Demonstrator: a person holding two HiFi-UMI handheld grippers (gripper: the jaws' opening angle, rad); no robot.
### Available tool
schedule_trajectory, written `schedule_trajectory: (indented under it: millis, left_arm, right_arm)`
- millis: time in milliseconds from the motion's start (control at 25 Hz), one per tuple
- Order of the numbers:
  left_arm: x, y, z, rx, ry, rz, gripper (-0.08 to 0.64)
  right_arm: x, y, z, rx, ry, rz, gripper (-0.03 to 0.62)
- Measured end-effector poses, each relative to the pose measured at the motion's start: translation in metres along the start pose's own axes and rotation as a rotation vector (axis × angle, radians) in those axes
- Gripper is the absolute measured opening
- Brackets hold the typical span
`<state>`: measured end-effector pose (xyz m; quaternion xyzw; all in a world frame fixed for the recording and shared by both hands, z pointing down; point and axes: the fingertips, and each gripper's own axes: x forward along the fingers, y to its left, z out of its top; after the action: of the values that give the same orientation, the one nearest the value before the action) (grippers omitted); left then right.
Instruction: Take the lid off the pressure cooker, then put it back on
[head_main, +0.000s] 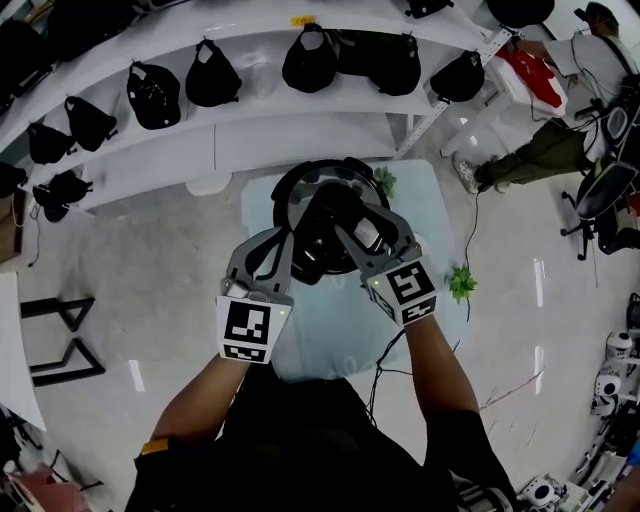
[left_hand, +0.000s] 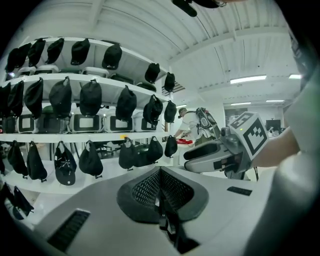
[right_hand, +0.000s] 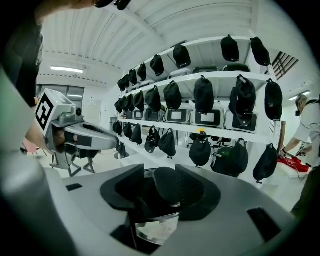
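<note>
While right tongs (right_hand: 159, 180) gape around lid knob (right_hand: 169, 187), left tongs (left_hand: 160, 192) (alongside) meet.

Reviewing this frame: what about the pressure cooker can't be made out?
- Head view: dark round pressure cooker lid, mostly covered by left gripper and right gripper; lock position unreadable.
- Left gripper view: cooker hidden below the gripper's own body.
- Right gripper view: black rounded knob between the fingers shows; gripper body hides the lid's rim.
</note>
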<state>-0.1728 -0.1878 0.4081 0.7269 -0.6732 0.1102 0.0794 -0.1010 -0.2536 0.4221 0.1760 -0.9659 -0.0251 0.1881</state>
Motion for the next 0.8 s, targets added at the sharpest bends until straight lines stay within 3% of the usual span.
schedule_trajectory:
  millis: [280, 440, 800]
  left_arm:
    - [0.021, 0.012, -0.011, -0.011, 0.029, 0.020, 0.006]
    - [0.028, 0.016, -0.015, -0.018, 0.037, 0.027, 0.006]
    - [0.032, 0.019, -0.016, -0.022, 0.039, 0.028, 0.006]
  right_arm:
    - [0.033, -0.012, -0.013, -0.057, 0.062, 0.095, 0.292]
    - [0.047, -0.008, -0.023, -0.072, 0.097, 0.160, 0.301]
    - [0.068, -0.008, -0.036, -0.087, 0.148, 0.180, 0.301]
